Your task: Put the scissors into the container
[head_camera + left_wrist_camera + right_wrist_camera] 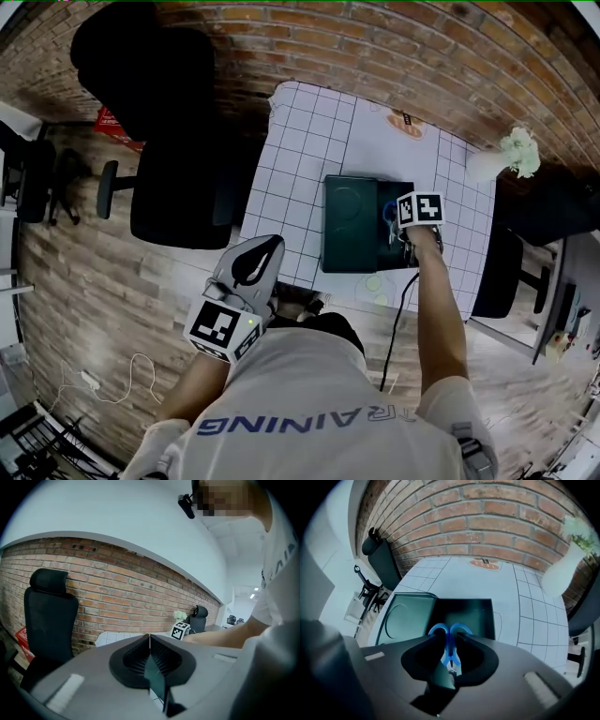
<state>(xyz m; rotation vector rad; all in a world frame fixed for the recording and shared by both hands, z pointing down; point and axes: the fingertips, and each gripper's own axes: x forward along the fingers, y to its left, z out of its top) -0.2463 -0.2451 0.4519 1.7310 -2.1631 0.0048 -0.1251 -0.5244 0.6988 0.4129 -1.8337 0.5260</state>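
Observation:
The blue-handled scissors (pixel 450 641) hang between the jaws of my right gripper (pixel 450 644), which is shut on them, handle loops (pixel 388 214) pointing away. My right gripper (pixel 405 227) hovers over the dark open box of the container (pixel 480 609), whose green lid (pixel 405 620) lies flat to its left. The head view shows the container (pixel 367 268) near the front of the white gridded table (pixel 300 150). My left gripper (pixel 251 267) is held back near the person's body, off the table, jaws shut with nothing between them (pixel 149 637).
A black office chair (pixel 178 178) stands left of the table. A white vase with flowers (pixel 511 155) sits at the table's far right corner, and an orange sticker (pixel 405 122) lies near the brick wall. Another dark chair (pixel 497 272) is on the right.

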